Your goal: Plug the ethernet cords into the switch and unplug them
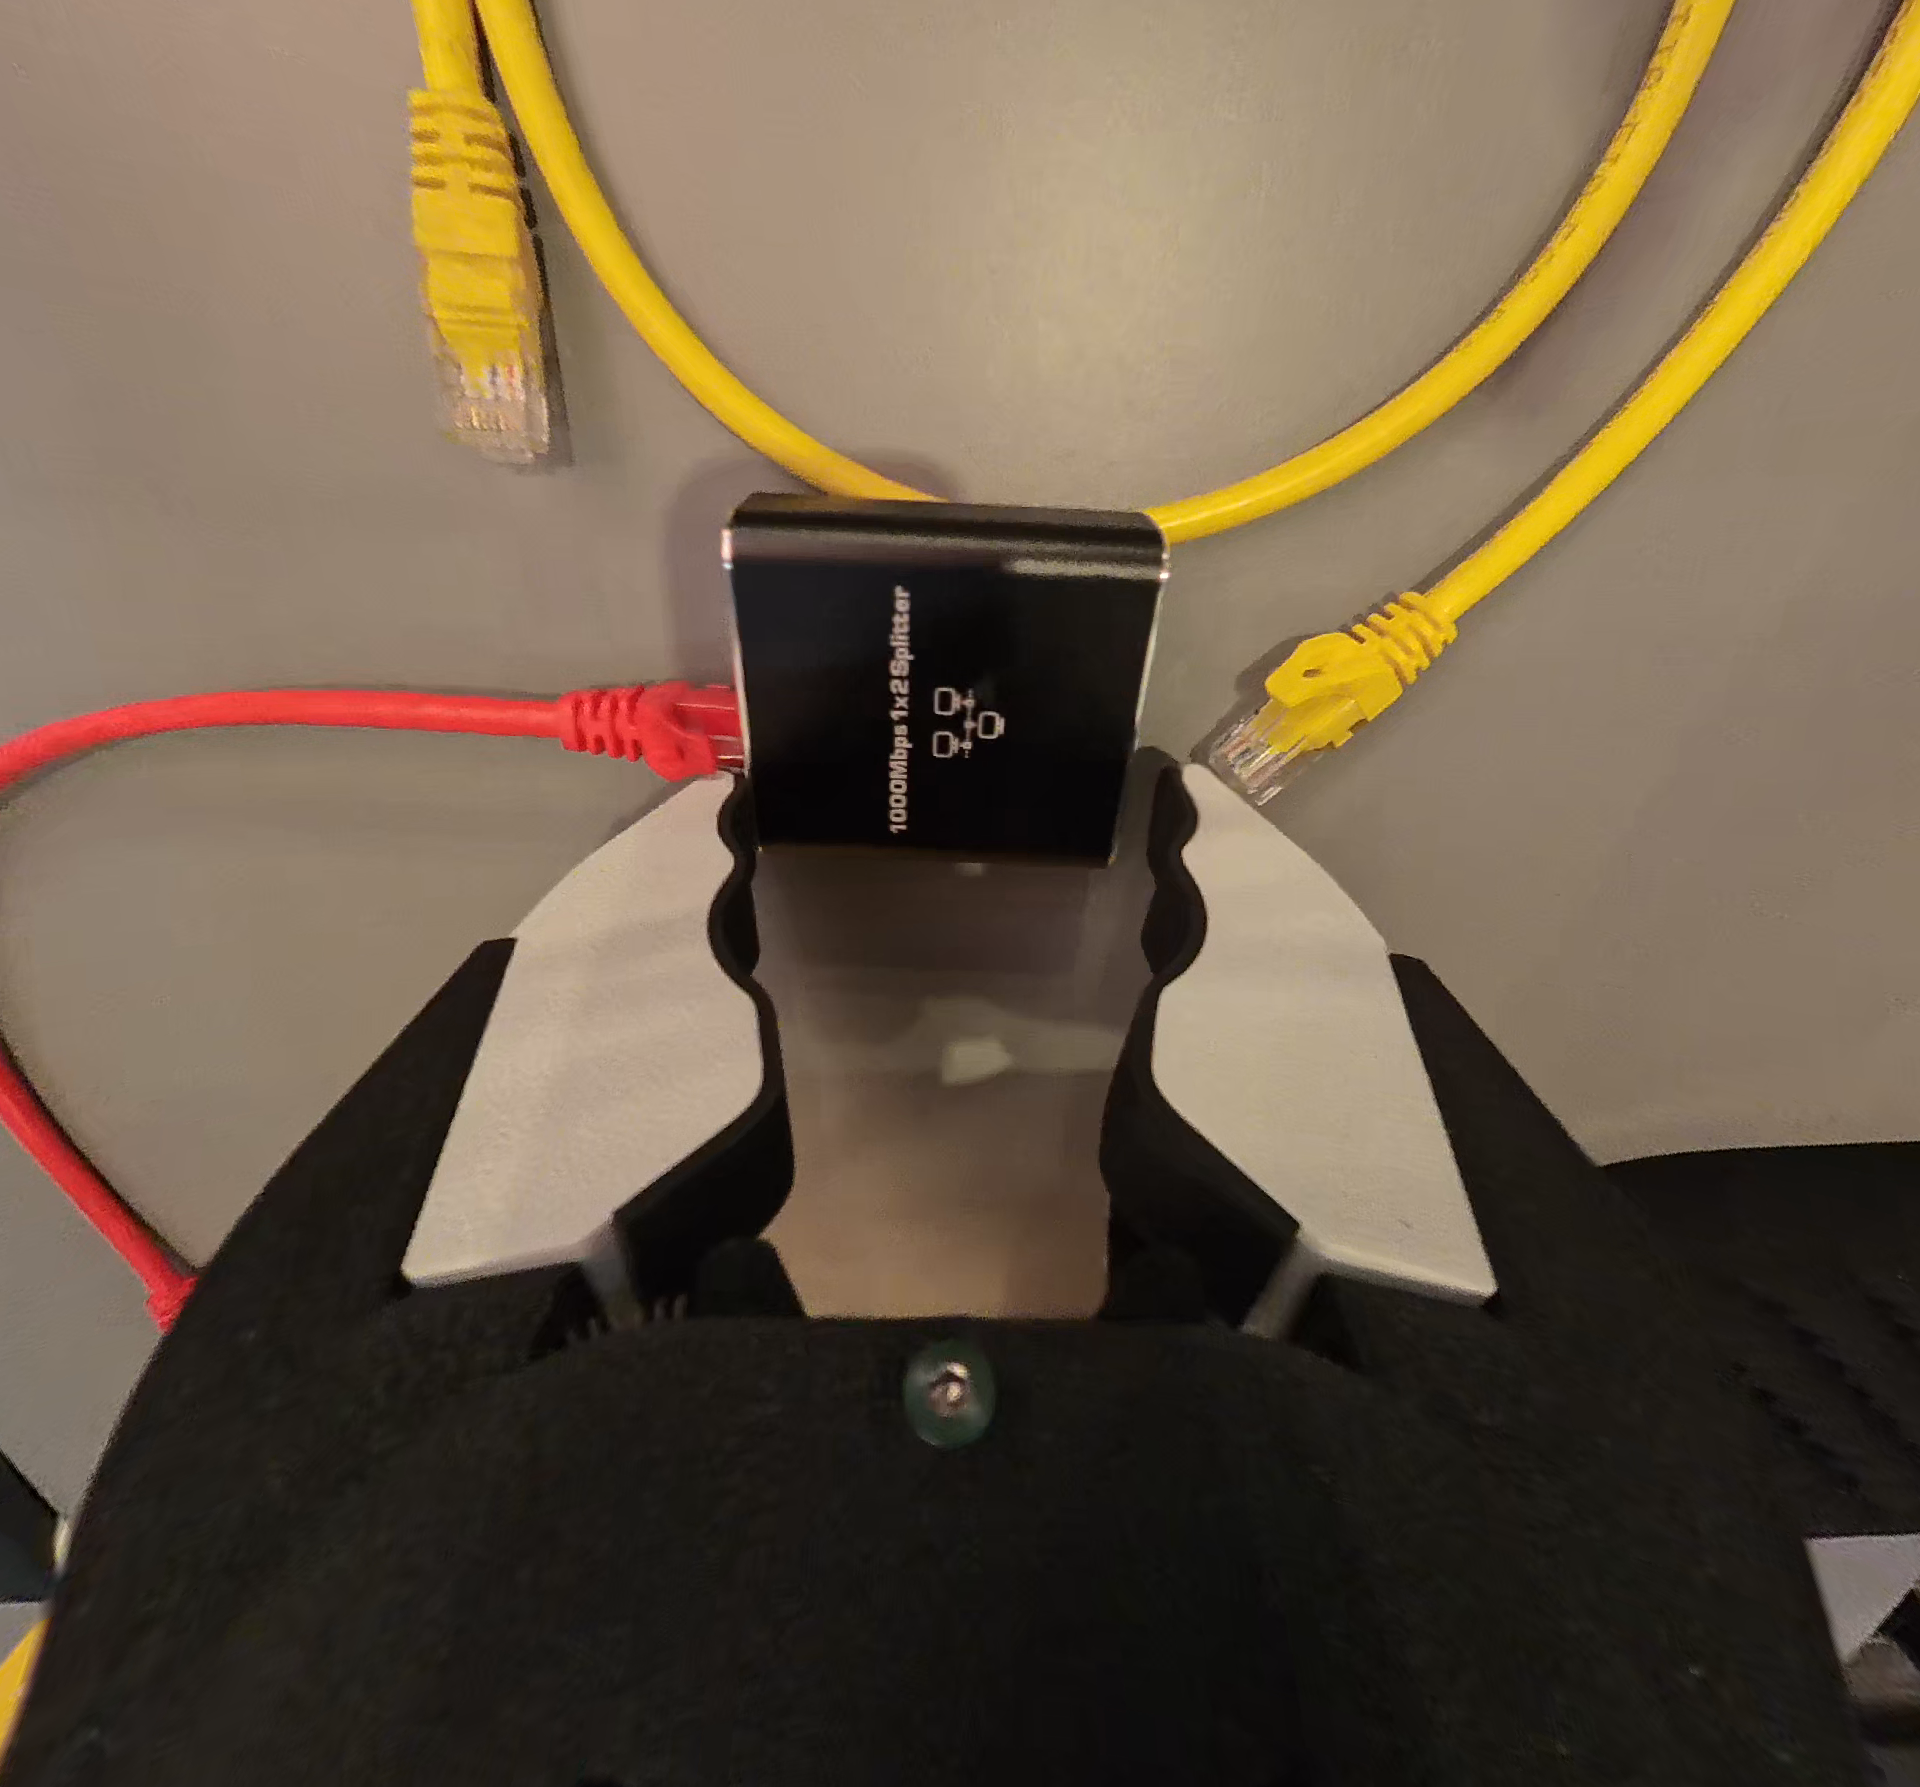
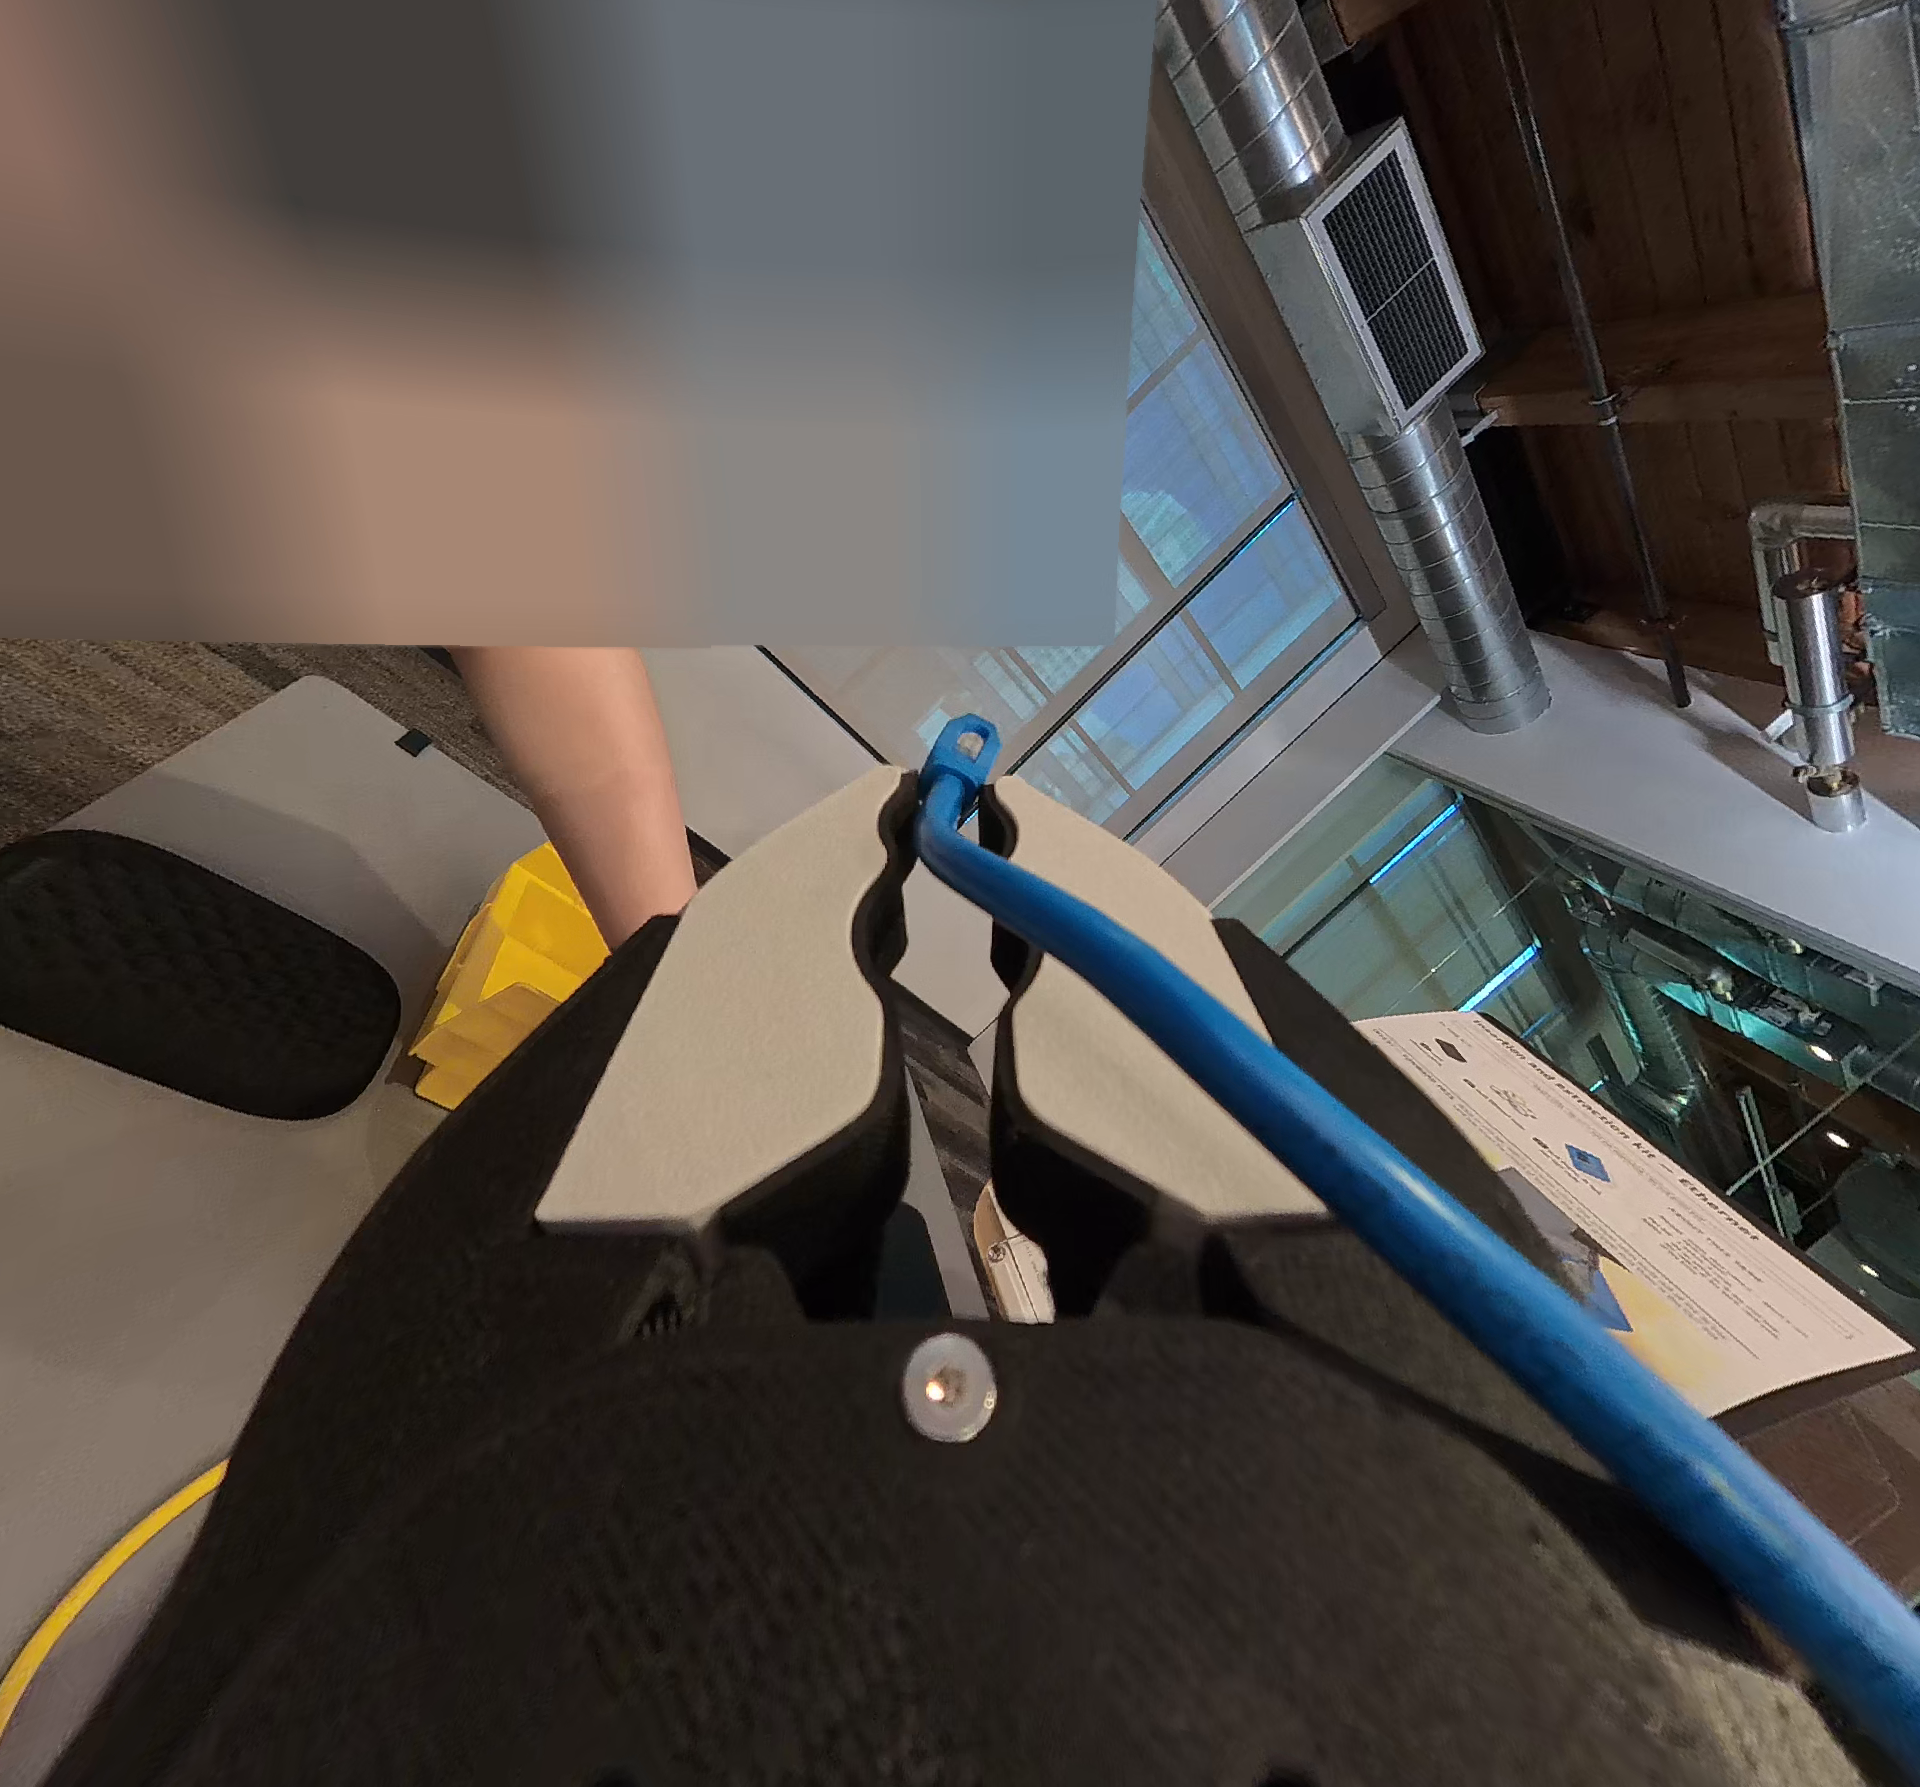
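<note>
A black switch box lies on the grey table. A red cord's plug sits in its left side. My left gripper is shut on the box's near end, one finger on each side. Two loose yellow plugs lie nearby, one at far left and one right of the box. A yellow cable loop runs behind the box. My right gripper is shut on a blue cord just below its plug, raised and pointing away from the table.
A person's arm reaches down beside a yellow bin. A black pad lies on the table at left. A printed sheet lies at right. Windows and ceiling ducts fill the background. Tip to tip, the grippers are about 40 centimeters apart.
</note>
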The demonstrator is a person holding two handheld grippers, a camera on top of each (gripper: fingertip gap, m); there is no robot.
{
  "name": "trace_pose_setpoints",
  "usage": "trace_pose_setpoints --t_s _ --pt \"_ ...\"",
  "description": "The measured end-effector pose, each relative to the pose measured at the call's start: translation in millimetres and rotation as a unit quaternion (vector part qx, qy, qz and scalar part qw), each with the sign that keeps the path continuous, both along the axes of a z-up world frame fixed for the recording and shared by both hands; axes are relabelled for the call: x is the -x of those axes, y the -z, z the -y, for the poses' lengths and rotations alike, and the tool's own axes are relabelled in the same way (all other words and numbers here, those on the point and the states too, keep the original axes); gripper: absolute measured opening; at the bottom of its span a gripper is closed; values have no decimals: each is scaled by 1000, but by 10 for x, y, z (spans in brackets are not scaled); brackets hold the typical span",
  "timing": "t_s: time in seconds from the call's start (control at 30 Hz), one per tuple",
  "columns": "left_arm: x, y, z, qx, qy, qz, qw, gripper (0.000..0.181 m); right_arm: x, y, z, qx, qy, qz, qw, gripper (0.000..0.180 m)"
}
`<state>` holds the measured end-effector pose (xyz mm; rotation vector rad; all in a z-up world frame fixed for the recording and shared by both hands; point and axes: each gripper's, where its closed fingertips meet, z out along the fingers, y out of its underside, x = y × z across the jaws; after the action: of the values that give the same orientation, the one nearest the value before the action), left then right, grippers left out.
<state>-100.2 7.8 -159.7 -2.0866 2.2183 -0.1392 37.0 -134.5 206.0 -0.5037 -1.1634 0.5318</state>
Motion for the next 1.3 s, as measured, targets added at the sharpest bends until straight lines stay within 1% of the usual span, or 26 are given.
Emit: trace_pose_setpoints --t_s 0.2,0.27,0.37,0.43,0.47,0.53,0.6,0.63,0.7,0.8,0.9,1.03,1.13,1.2,1.3 --pt "12 2 8 2 13 4 1000 71 44 28 -35 4 5 7 1000 11" --pt "12 -2 -6 2 8 -4 1000 67 61 40 -46 6 5 11 1000 11" --pt "9 0 -11 1 3 -13 1000 66 84 57 -58 8 6 15 1000 11" --pt "10 1 -10 1 0 -4 1000 66 93 63 -69 9 7 16 1000 11" --pt "5 2 -10 2 -7 1 1000 67 98 67 -75 10 7 17 1000 11" --pt "-2 10 24 2 -4 5 1000 74 108 74 -85 13 7 19 1000 11" --pt "-15 5 15 1 -6 4 1000 67 120 85 -98 14 8 21 1000 11" --pt "-15 5 21 2 -5 3 1000 66 124 90 -104 16 8 22 1000 11" --pt "-12 5 14 0 -14 -1 1000 66 131 98 -119 18 8 23 1000 11" --pt "-18 -34 -43 -5 -50 -2 999 66 134 105 -135 20 9 24 999 11" --pt "-96 -214 -122 -8 -97 42 994 66 139 112 -157 24 8 24 999 11" --pt "-261 -607 -209 -1 -161 137 977 66 177 149 -268 45 19 30 998 11" --pt "-302 -835 -259 -9 -180 191 965 66 232 206 -371 62 28 39 997 11" --pt "-332 -1012 -302 -6 -197 239 951 66 281 250 -469 83 39 45 995 11" --pt "-406 -1356 -351 13 -225 331 916 66 390 355 -668 125 67 63 988 11"
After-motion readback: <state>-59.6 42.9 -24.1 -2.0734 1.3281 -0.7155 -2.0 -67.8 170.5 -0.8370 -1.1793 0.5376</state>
